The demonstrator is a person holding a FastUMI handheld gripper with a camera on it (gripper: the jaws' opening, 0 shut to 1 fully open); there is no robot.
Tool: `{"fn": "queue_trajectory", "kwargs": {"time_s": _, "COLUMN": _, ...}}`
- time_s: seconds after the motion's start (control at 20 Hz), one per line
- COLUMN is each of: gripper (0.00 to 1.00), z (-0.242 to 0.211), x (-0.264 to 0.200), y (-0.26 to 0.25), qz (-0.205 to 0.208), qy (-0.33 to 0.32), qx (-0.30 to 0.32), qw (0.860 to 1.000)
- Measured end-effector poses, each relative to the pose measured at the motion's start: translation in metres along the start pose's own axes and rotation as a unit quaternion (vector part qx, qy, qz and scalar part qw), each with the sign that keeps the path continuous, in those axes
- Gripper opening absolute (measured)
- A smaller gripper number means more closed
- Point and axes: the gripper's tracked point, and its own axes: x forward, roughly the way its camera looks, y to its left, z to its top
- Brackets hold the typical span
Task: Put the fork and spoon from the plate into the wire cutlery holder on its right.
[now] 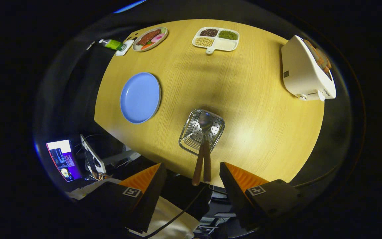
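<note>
Two wooden handles stick out of the wire cutlery holder (pixel 202 131): the fork (pixel 197 166) and the spoon (pixel 206 146) are inside it, just ahead of the fingers (pixel 192 181), which are spread wide and hold nothing. Left of it on the worktop (pixel 254 99), the blue plate (pixel 140 98) lies bare.

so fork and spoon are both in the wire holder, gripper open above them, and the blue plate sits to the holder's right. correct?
Not quite: the gripper view shows the blue plate to the left of the wire holder, not its right. The rest holds: fork and spoon stand in the holder, gripper open above them.
</note>
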Motion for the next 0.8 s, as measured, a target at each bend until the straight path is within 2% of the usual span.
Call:
{"fn": "queue_trajectory", "kwargs": {"time_s": 0.25, "gripper": 1.0, "z": 0.004, "x": -0.035, "y": 0.01, "qz": -0.004, "qy": -0.089, "qx": 0.009, "qw": 0.996}}
{"fn": "queue_trajectory", "kwargs": {"time_s": 0.45, "gripper": 1.0, "z": 0.014, "x": -0.08, "y": 0.026, "qz": -0.015, "qy": -0.181, "qx": 0.026, "qw": 0.983}}
{"fn": "queue_trajectory", "kwargs": {"time_s": 0.65, "gripper": 1.0, "z": 0.02, "x": -0.129, "y": 0.044, "qz": -0.032, "qy": -0.279, "qx": 0.051, "qw": 0.958}}
{"fn": "queue_trajectory", "kwargs": {"time_s": 0.8, "gripper": 1.0, "z": 0.029, "x": -0.172, "y": 0.055, "qz": -0.029, "qy": -0.37, "qx": 0.08, "qw": 0.925}}
